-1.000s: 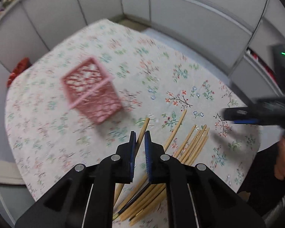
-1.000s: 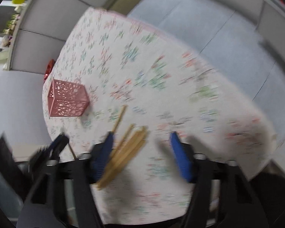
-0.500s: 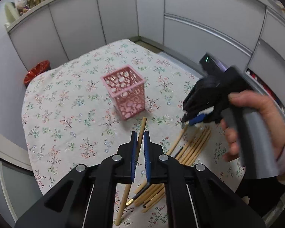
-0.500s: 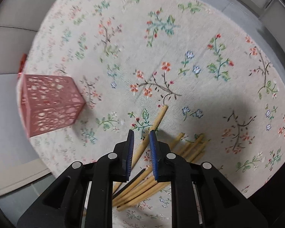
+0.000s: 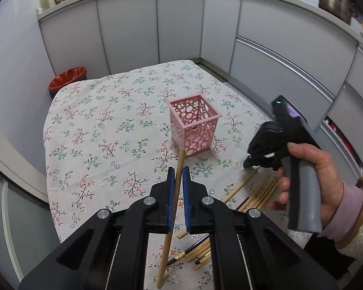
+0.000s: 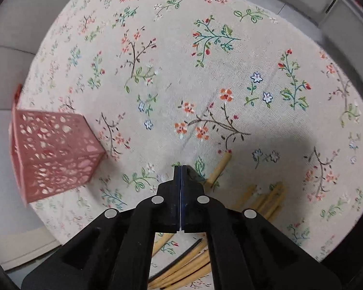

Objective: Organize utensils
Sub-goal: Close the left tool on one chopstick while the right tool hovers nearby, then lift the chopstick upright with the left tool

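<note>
The left claw (image 5: 176,181) is clamped on one wooden chopstick (image 5: 173,207), which runs up between its blue pads; the stick's top end rises just above the tips and its lower end hangs below them, clear of the bench (image 5: 96,120). The pink basket (image 5: 193,123) stands upright straight ahead of this claw and a little beyond the stick's top, its open mouth facing up, so I judge the next move calls for carrying the stick forward and tipping it in endwise. Nothing lies between them. To the right, the right claw (image 6: 180,169) is pressed fully shut with nothing in it, tips down near the cloth, one loose chopstick (image 6: 219,168) just beside it on the right and the remaining pile (image 5: 259,198) below it
</note>
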Action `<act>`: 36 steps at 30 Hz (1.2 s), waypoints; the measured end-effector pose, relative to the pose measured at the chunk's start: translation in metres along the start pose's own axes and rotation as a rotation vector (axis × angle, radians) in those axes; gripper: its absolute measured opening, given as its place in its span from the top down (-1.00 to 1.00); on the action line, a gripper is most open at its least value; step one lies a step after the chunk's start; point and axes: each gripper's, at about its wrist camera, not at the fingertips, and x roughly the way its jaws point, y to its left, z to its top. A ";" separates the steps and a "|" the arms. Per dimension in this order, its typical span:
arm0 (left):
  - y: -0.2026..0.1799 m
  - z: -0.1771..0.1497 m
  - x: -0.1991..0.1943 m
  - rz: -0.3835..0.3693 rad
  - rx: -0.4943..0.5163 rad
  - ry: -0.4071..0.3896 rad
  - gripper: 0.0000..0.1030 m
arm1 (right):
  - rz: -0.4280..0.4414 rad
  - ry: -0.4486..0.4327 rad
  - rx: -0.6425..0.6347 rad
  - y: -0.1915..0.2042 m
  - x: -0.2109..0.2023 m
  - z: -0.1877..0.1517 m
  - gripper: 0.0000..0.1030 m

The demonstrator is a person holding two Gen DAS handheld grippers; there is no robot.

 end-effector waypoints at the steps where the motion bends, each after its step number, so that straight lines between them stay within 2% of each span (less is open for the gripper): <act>1: 0.001 0.000 -0.001 -0.001 -0.005 -0.005 0.87 | 0.037 0.003 0.002 -0.008 -0.002 0.005 1.00; 4: 0.002 0.001 -0.004 -0.003 -0.013 -0.016 0.87 | 0.098 0.013 -0.005 -0.026 -0.012 0.012 1.00; 7: 0.001 0.001 -0.004 -0.006 -0.018 -0.020 0.87 | 0.119 0.080 0.019 -0.041 -0.015 0.015 1.00; 8: 0.000 0.001 -0.004 -0.007 -0.020 -0.020 0.87 | 0.118 0.105 0.029 -0.041 -0.016 0.014 0.89; 11: 0.001 -0.001 -0.003 -0.009 -0.028 -0.020 0.87 | 0.113 0.141 0.092 -0.035 -0.011 0.001 0.27; 12: 0.002 -0.001 -0.004 -0.008 -0.030 -0.022 0.87 | 0.110 0.144 0.113 -0.037 -0.011 0.000 0.26; 13: 0.003 -0.001 -0.004 -0.008 -0.034 -0.025 0.87 | 0.095 0.140 0.115 -0.035 -0.012 -0.003 0.27; 15: 0.004 -0.001 -0.003 -0.011 -0.038 -0.025 0.87 | 0.047 0.133 0.119 -0.036 -0.012 -0.001 0.43; 17: 0.005 -0.001 -0.002 -0.015 -0.040 -0.025 0.87 | 0.008 0.125 0.130 -0.035 -0.012 -0.001 0.51; 20: 0.005 -0.001 -0.002 -0.019 -0.041 -0.025 0.87 | -0.114 0.085 0.103 -0.019 -0.014 -0.007 0.50; 23: 0.008 -0.001 -0.003 -0.023 -0.056 -0.027 0.87 | -0.188 0.033 0.087 -0.006 -0.015 -0.014 0.49; 25: 0.012 -0.001 -0.002 -0.028 -0.070 -0.027 0.87 | -0.250 -0.014 0.053 -0.001 -0.018 -0.020 0.79; 26: 0.013 -0.001 -0.001 -0.026 -0.074 -0.023 0.87 | -0.261 -0.035 0.041 0.001 -0.019 -0.022 0.82; 30: 0.015 -0.003 0.001 -0.016 -0.085 -0.018 0.87 | -0.184 -0.077 0.058 -0.011 -0.027 -0.025 0.85; 33: 0.017 -0.002 -0.003 -0.016 -0.098 -0.039 0.87 | -0.016 -0.072 0.032 -0.023 -0.032 -0.023 0.87; 36: 0.019 -0.002 -0.006 -0.030 -0.108 -0.047 0.87 | 0.043 -0.103 -0.038 -0.022 -0.040 -0.018 0.87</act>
